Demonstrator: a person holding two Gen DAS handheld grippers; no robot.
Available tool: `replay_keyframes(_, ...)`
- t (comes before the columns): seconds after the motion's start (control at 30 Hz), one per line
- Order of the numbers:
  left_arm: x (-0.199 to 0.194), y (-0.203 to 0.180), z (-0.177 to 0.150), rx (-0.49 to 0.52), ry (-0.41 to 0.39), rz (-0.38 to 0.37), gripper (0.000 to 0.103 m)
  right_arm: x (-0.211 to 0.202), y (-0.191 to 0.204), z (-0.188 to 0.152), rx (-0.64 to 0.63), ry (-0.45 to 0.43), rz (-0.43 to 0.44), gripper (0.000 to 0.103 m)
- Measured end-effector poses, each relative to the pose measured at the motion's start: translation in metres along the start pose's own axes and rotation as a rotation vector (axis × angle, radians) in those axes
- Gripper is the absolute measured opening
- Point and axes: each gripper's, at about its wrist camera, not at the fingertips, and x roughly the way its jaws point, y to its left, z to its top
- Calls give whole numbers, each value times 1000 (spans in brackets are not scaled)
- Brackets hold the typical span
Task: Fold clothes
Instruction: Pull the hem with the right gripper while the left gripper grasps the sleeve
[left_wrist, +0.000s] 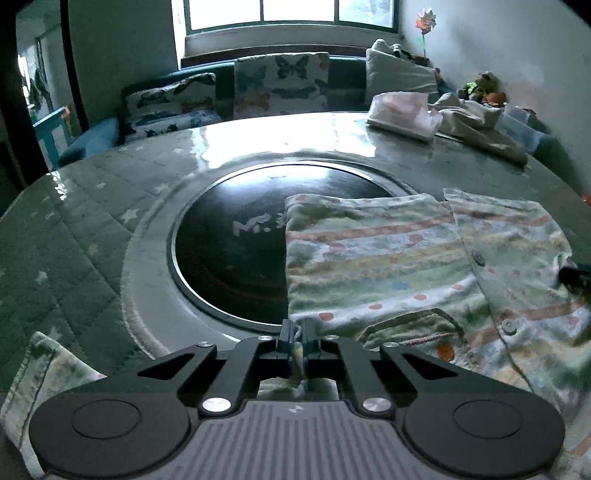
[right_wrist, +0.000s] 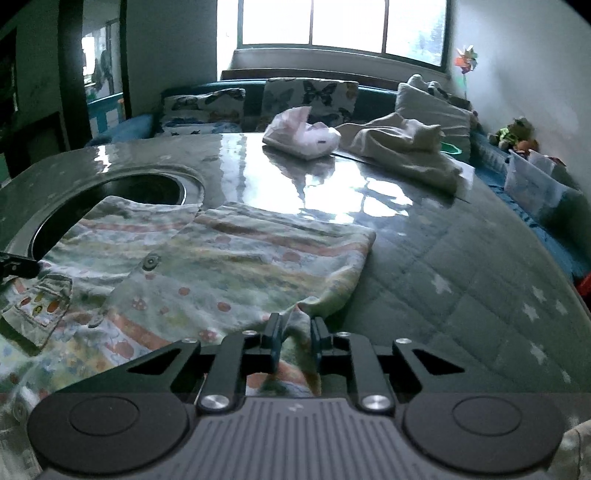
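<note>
Lying flat on the tabletop (left_wrist: 92, 229), the striped baby shirt (left_wrist: 388, 251) with coloured dots is spread with its buttoned front up, and its left part covers the edge of the round dark inset (left_wrist: 229, 236) in the tabletop. The left claw (left_wrist: 298, 341) is at the near left edge of the shirt; its two fingers are pressed together with a thin fold of the shirt fabric between them, so it is clenched on the shirt. A small pocket (left_wrist: 413, 328) of the shirt is just to the right of this claw.

From the right wrist view, the same shirt (right_wrist: 240, 258) lies in front and to the left of the right claw (right_wrist: 295, 328). Its fingers stand a little apart, and a bunched corner of the shirt sits between them; I cannot tell if they really grip it. Far behind, well apart from the shirt, a pink folded cloth (right_wrist: 303, 134) and a cream crumpled garment (right_wrist: 406, 151) rest on the tabletop. The tip of the left claw shows at the left border of this view, touching the shirt.
</note>
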Motion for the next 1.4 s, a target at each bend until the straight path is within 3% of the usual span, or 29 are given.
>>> replay_keyframes(0.7, 28, 70, 19, -99, -32, 212, 5, 86, 77, 71, -140, -17, 111, 16)
replay_keyframes(0.8, 28, 77, 22, -123, -19, 190, 5, 90, 87, 75, -182, -10, 109, 24)
replay_keyframes(0.87, 27, 78, 22, -125, -19, 190, 6, 86, 88, 73, -198, 2, 108, 41)
replay_keyframes(0.9, 26, 78, 22, -126, -20, 189, 7, 84, 88, 71, -205, 7, 108, 43)
replay_keyframes(0.93, 26, 78, 21, -127, -21, 187, 12, 79, 88, 67, -205, 3, 112, 45)
replay_keyframes(1.07, 14, 70, 16, -142, -21, 176, 30, 62, 84, 51, -209, -9, 126, 68)
replay_keyframes(1.1, 11, 68, 14, -144, -24, 178, 43, 57, 84, 47, -209, -12, 130, 69)
replay_keyframes(1.13, 6, 65, 11, -145, -33, 179, 51, 53, 83, 43, -210, -15, 134, 76)
replay_keyframes(1.17, 1, 61, 7, -136, -44, 179, 51, 48, 82, 39, -211, -18, 137, 86)
replay_keyframes(1.3, -12, 49, -10, -120, -66, 168, 63, 30, 79, 23, -214, -31, 151, 89)
replay_keyframes(1.4, -16, 40, -21, -103, -88, 200, 68, 19, 72, 12, -193, -35, 157, 98)
